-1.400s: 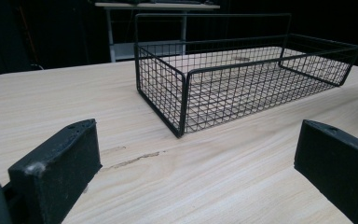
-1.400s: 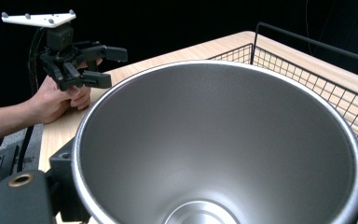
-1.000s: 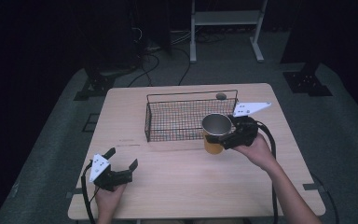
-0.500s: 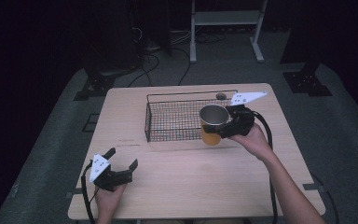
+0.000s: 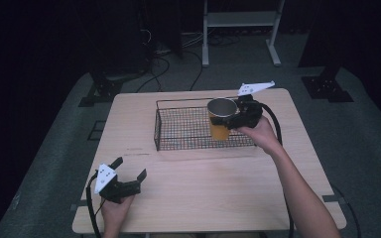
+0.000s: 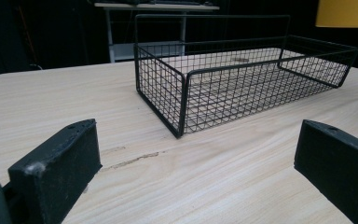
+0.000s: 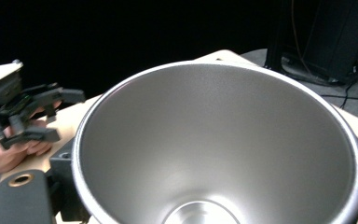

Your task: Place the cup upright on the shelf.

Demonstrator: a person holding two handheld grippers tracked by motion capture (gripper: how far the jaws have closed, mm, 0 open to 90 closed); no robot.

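Right gripper (image 5: 233, 120) clamped the yellow cup (image 5: 220, 120), steel-lined, upright, held above the wire basket (image 5: 178, 130) at its 3 o'clock end. Left gripper (image 5: 129, 173) rested on the counter (image 5: 203, 188) at 7 o'clock, jaws wide, holding nothing.

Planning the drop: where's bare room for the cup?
The basket floor left of the cup is bare. So is the table between basket and left tongs. It is crowded at the basket's right end, by the right tongs.
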